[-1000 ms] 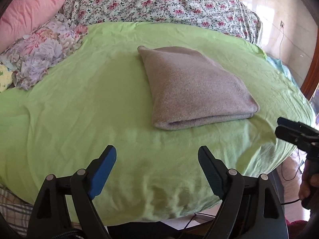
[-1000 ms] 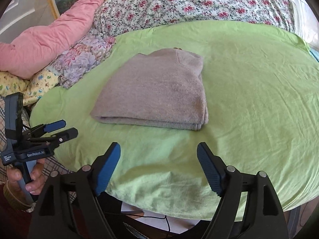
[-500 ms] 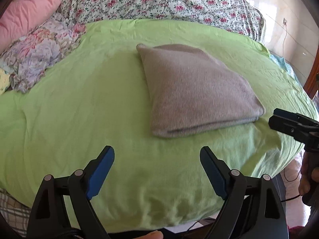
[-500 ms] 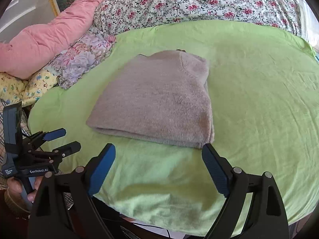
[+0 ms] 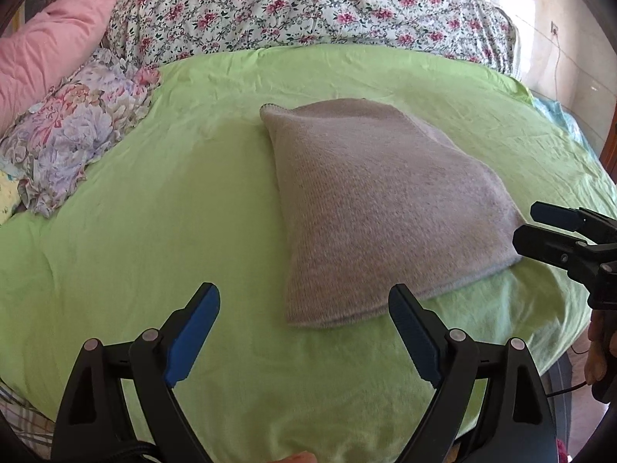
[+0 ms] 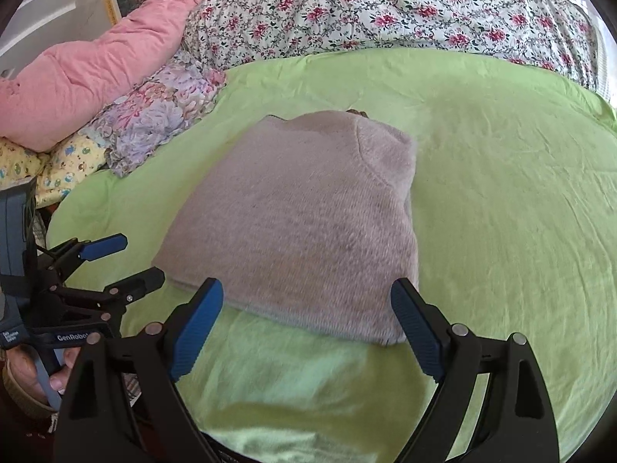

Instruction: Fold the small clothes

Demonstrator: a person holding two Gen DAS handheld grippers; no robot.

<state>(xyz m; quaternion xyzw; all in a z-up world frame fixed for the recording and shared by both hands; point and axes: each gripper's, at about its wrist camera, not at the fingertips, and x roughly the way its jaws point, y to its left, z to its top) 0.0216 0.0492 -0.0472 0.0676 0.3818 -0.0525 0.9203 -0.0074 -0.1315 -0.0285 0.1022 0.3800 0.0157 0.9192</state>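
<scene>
The folded grey sweater (image 5: 378, 208) lies flat on the green sheet (image 5: 154, 208) of the bed. Your left gripper (image 5: 304, 328) and right gripper (image 6: 306, 322) are both released, jaws spread, hovering just short of the sweater's near edge, grasping nothing.

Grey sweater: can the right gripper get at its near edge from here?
Probably yes: the right gripper is open just before the grey sweater, and only bare green sheet lies between.
</scene>
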